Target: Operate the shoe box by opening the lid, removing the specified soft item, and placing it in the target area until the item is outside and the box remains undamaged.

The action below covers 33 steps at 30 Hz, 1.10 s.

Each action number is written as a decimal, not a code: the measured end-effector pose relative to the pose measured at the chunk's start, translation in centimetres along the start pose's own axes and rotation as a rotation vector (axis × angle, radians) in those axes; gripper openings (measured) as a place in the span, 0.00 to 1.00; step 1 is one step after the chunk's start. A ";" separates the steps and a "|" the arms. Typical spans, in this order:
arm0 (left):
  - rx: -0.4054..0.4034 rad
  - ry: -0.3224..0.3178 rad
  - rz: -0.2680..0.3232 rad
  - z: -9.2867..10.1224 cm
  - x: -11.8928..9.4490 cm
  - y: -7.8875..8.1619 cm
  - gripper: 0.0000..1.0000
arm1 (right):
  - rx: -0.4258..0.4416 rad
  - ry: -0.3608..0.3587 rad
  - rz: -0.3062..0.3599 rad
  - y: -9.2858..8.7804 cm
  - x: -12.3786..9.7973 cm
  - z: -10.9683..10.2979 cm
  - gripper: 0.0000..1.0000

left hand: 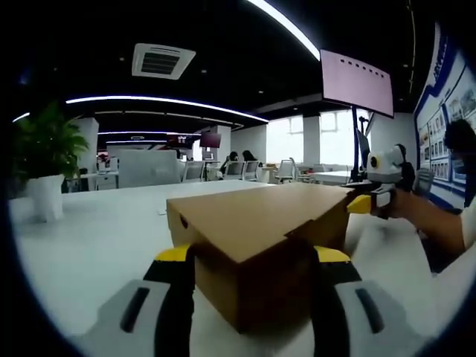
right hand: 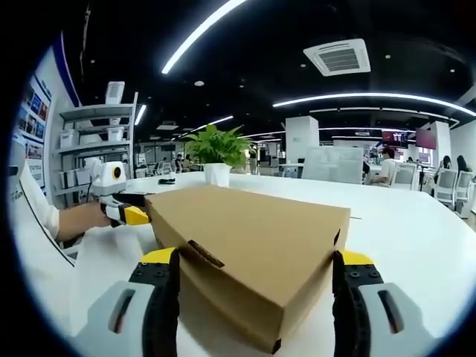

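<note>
At opposite ends of the box, the left gripper and the right gripper each stand with jaws spread wide, a near corner of the closed brown shoe box sitting between them, though contact with the jaws can't be judged. The box lies flat, lid on, its long axis running from 1 gripper to the other, and no print on it is readable. It rests on a white table in an open office with a potted plant, shelving and ceiling light strips.
</note>
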State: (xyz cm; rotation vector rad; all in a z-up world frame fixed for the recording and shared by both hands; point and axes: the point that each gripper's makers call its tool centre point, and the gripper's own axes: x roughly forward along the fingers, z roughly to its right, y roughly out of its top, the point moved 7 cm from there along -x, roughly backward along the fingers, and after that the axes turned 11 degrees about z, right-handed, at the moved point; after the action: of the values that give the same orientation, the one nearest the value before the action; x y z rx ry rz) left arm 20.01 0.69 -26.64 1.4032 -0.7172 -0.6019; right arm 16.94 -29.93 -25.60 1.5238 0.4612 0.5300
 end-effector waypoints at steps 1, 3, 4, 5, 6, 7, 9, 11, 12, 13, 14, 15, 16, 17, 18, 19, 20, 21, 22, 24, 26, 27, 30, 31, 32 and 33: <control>0.001 0.000 0.000 0.0 0.0 0.0 0.63 | 0.000 0.000 0.000 0.0 0.0 -0.1 0.86; 0.002 0.000 -0.001 0.5 0.0 0.0 0.63 | 0.000 0.000 0.002 0.0 -0.1 -0.2 0.86; 0.004 0.000 -0.002 0.6 -0.1 0.0 0.63 | -0.001 0.000 0.003 0.0 -0.2 -0.2 0.86; 0.003 -0.001 -0.002 0.7 -0.2 0.0 0.63 | -0.001 -0.001 0.004 -0.1 -0.3 -0.4 0.86; 0.004 -0.001 -0.003 1.2 -0.3 0.0 0.63 | -0.001 0.000 0.008 -0.1 -0.4 -0.5 0.86; 0.005 -0.001 -0.003 1.3 -0.4 0.0 0.63 | -0.001 -0.001 0.009 -0.1 -0.4 -0.8 0.86; 0.005 -0.001 -0.004 1.3 -0.2 0.0 0.63 | -0.001 0.000 0.009 -0.1 -0.5 -0.9 0.86; 0.003 0.005 -0.002 1.8 -0.5 -0.1 0.63 | -0.001 0.002 0.007 -0.1 -0.5 -1.0 0.86; 0.006 0.007 0.000 2.0 -0.7 -0.1 0.63 | 0.000 0.004 0.008 -0.1 -0.6 -1.0 0.86; 0.004 0.009 0.003 2.2 -0.8 -0.1 0.63 | 0.000 0.006 0.008 -0.1 -0.7 -1.1 0.86; 0.004 0.011 0.005 2.3 -0.9 -0.1 0.63 | 0.001 0.007 0.009 -0.1 -0.7 -1.1 0.86; 0.005 0.013 0.007 2.4 -0.9 -0.2 0.62 | 0.002 0.007 0.011 -0.1 -0.7 -1.1 0.86; 0.005 0.014 0.007 2.3 -1.0 -0.2 0.62 | 0.002 0.005 0.011 -0.1 -0.8 -1.1 0.85; 0.005 0.014 0.006 2.4 -1.0 -0.1 0.62 | 0.001 0.004 0.010 -0.1 -0.8 -1.2 0.85; 0.006 0.014 0.005 2.5 -1.1 -0.1 0.62 | 0.001 0.003 0.009 -0.1 -0.9 -1.2 0.85; 0.005 0.013 0.002 2.6 -1.2 -0.1 0.62 | 0.001 0.004 0.008 -0.1 -0.9 -1.2 0.85; 0.005 0.012 0.001 2.7 -1.3 0.0 0.62 | 0.001 0.005 0.006 -0.1 -0.9 -1.3 0.85; 0.006 0.010 -0.002 2.8 -1.4 0.0 0.62 | 0.001 0.006 0.003 -0.1 -1.0 -1.3 0.85; 0.006 0.008 -0.003 2.7 -1.4 0.0 0.62 | 0.001 0.006 0.001 0.0 -1.0 -1.3 0.85; 0.008 0.003 -0.005 2.7 -1.6 0.0 0.62 | 0.000 0.005 -0.002 0.0 -1.0 -1.4 0.85; 0.006 -0.005 -0.009 2.8 -1.7 0.0 0.61 | -0.001 0.003 -0.002 0.0 -1.2 -1.5 0.85; 0.005 -0.009 -0.012 2.8 -1.8 0.1 0.61 | -0.002 0.001 -0.001 -0.1 -1.3 -1.4 0.85; 0.006 -0.014 -0.014 3.1 -1.9 0.1 0.61 | -0.006 -0.006 0.003 -0.1 -1.4 -1.2 0.85; 0.006 -0.015 -0.012 3.1 -1.9 0.1 0.61 | -0.006 -0.008 0.004 -0.2 -1.5 -1.3 0.85; 0.004 -0.018 -0.012 3.0 -2.0 0.1 0.61 | -0.006 -0.012 0.005 -0.2 -1.6 -1.5 0.85; 0.004 -0.019 -0.012 3.0 -2.0 0.1 0.61 | -0.007 -0.015 0.006 -0.2 -1.7 -1.5 0.85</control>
State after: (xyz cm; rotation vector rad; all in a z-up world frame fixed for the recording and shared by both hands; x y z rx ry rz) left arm 16.49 0.22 -26.63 1.4084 -0.7258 -0.6245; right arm 14.69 -29.66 -25.88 1.5222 0.4432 0.5244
